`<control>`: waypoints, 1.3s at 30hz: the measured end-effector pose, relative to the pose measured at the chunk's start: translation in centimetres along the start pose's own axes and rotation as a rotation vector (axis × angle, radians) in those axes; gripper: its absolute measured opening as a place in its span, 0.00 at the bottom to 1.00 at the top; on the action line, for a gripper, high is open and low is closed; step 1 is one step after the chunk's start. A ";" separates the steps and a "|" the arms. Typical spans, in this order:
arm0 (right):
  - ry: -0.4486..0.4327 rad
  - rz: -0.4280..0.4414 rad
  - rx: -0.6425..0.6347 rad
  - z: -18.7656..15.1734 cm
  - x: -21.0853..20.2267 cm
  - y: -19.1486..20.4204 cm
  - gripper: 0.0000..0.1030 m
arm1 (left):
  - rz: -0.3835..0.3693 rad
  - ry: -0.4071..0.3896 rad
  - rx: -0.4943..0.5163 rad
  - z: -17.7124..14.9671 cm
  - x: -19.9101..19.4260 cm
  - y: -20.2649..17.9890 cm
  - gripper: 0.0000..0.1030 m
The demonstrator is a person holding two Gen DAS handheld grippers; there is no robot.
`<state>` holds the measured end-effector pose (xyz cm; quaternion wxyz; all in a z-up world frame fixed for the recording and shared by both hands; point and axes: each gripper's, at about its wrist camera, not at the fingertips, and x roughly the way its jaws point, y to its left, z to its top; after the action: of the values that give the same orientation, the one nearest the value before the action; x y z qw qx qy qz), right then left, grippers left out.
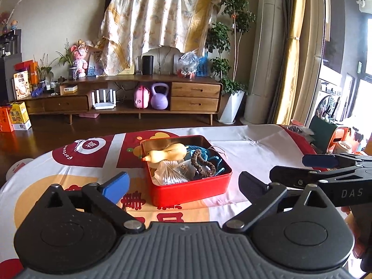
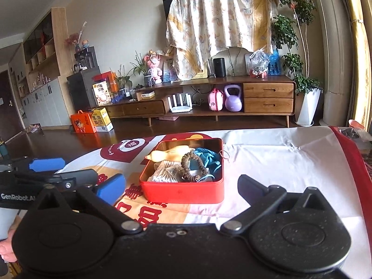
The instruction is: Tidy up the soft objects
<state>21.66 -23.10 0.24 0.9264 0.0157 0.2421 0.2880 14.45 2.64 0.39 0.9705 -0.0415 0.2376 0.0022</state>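
Red tin box (image 1: 189,189) sat on the printed tablecloth (image 1: 255,153), holding a yellow squeeze duck (image 1: 166,154), brown scrunchie (image 1: 202,165), blue cloth (image 1: 200,151) and bagged cotton swabs (image 1: 168,174). I held left gripper (image 1: 183,183) and right gripper (image 2: 181,186) wide apart, empty; "DAS" and "GenRobot" markings were legible.

The desk (image 1: 255,153) is covered with a white cloth (image 2: 290,162) that has red and yellow pictures on it. A red tin box (image 1: 188,190) sits on the cloth near the middle. The cloth has some wrinkles beside the box.
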 end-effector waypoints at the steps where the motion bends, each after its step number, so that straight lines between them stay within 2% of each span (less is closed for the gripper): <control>1: 0.003 0.000 0.000 -0.1 0.0 0.0 1.00 | 0.002 -0.003 0.003 -0.2 -0.2 0.0 0.99; 7: 0.001 0.005 -0.010 -0.5 -0.4 0.3 1.00 | 0.009 -0.006 0.002 -1.0 -1.1 -0.2 0.99; 39: -0.001 0.007 -0.007 -1.1 -0.6 0.4 1.00 | 0.008 0.009 -0.013 -1.2 -1.1 0.0 0.99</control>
<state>20.54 -23.18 -0.40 0.9255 0.0133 0.2405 0.2922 12.97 2.56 -0.15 0.9691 -0.0468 0.2421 0.0076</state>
